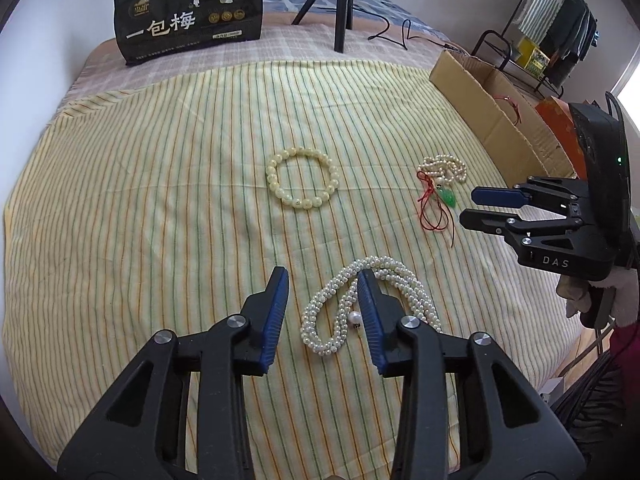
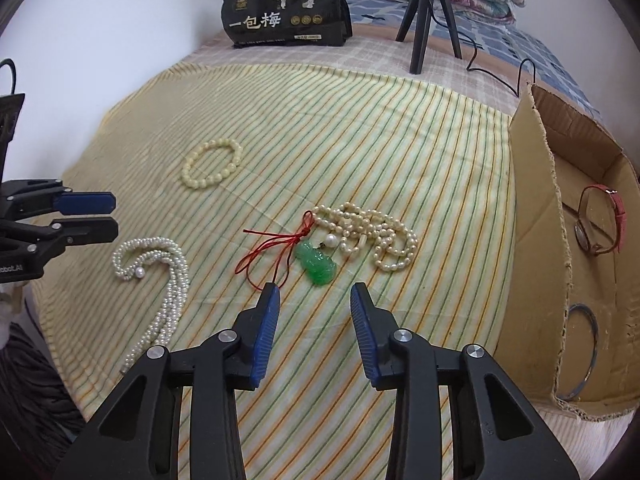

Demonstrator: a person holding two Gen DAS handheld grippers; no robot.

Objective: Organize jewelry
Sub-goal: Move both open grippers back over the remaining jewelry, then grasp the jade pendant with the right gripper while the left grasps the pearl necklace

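Note:
A white pearl necklace (image 1: 332, 316) lies on the striped cloth (image 1: 160, 200); my left gripper (image 1: 323, 280) is open just above it, its right finger over the strands. A cream bead bracelet (image 1: 302, 179) lies further off. A green pendant on a red cord (image 2: 317, 263) lies beside a cream bead necklace (image 2: 372, 236). My right gripper (image 2: 316, 294) is open and empty just short of the pendant. The right gripper also shows in the left wrist view (image 1: 470, 208), the left gripper in the right wrist view (image 2: 114, 216), and the pearl necklace there too (image 2: 160, 276).
A cardboard box (image 2: 536, 240) at the right holds a red-strapped watch (image 2: 600, 224) and a metal bangle (image 2: 588, 348). A black snack bag (image 2: 286, 12) and a tripod (image 2: 424, 12) stand at the far edge, with a cable (image 2: 500, 76) trailing.

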